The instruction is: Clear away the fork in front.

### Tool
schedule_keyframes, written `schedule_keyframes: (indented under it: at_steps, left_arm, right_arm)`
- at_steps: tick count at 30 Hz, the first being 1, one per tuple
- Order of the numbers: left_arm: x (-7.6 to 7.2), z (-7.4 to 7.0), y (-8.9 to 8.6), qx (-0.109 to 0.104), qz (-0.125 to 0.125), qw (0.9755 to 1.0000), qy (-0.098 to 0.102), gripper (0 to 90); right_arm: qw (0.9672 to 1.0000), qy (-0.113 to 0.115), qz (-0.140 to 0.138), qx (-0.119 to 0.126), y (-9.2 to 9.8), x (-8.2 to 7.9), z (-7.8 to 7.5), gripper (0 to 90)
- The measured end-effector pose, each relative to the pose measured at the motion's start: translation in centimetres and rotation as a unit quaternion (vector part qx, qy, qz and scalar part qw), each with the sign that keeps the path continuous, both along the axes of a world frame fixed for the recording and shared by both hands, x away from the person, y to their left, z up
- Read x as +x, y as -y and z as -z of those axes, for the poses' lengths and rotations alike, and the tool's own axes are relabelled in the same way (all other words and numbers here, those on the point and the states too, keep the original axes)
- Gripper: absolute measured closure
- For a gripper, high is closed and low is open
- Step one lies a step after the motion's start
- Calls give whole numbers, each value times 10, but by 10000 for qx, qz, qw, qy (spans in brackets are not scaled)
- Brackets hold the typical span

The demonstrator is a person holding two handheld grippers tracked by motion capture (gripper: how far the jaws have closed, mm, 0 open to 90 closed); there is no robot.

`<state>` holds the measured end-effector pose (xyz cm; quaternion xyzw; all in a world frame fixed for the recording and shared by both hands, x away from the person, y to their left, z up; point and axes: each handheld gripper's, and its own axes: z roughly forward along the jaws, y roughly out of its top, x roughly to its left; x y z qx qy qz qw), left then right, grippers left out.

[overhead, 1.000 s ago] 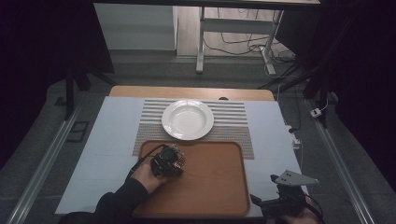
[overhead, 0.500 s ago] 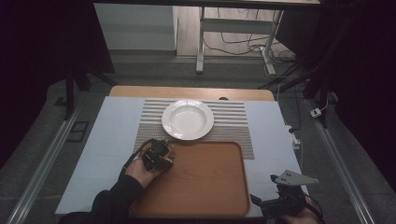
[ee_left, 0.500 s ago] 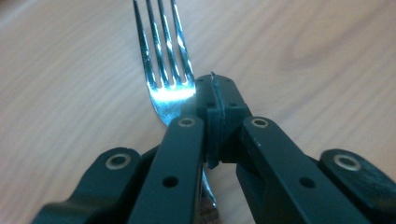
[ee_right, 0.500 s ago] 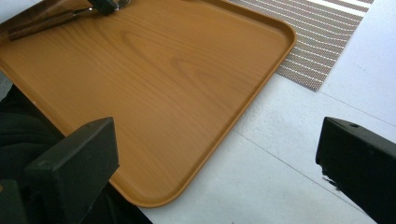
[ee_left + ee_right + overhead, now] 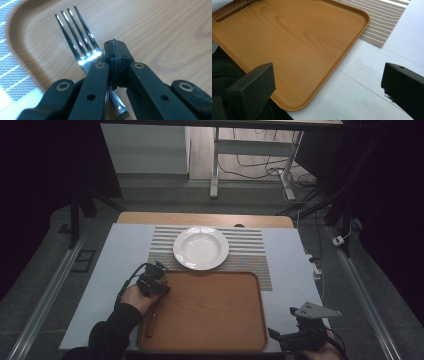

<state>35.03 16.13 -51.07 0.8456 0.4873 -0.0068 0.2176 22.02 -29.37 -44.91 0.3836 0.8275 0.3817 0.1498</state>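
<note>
My left gripper is over the near left corner of the brown wooden tray. It is shut on a metal fork at the neck just below the tines. In the left gripper view the shut gripper has the tines sticking out past it over the tray's rounded corner. The fork's dark wooden handle trails back toward the person along the tray's left side. My right gripper hangs at the tray's near right corner. Its gripper stands open and wide with nothing between its fingers.
A white deep plate sits on a striped placemat beyond the tray. Both lie on a pale blue table cover. A desk frame and cables stand on the floor behind the table.
My left hand has moved to the left and slightly away from the person, carrying the fork from the tray's left-middle toward its left edge. The right gripper has stayed still.
</note>
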Motion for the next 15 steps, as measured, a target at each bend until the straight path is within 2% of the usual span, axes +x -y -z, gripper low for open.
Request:
schedule_keyframes:
  at_steps: [3,7,12,15]
  left_arm:
    - [2,0,-6,-9,-106,9999,33,881]
    - [0,-4,-8,-128,-97,9998,143,785]
    - [-10,-18,-10,-426,97,9981,427,566]
    - [-19,-28,-12,-583,280,9956,679,405]
  right_arm:
    - [10000,-11,5,9,0,0,0,0]
    - [10000,-14,13,25,0,0,0,0]
    - [10000,-10,18,16,0,0,0,0]
    - [10000,-17,19,13,0,0,0,0]
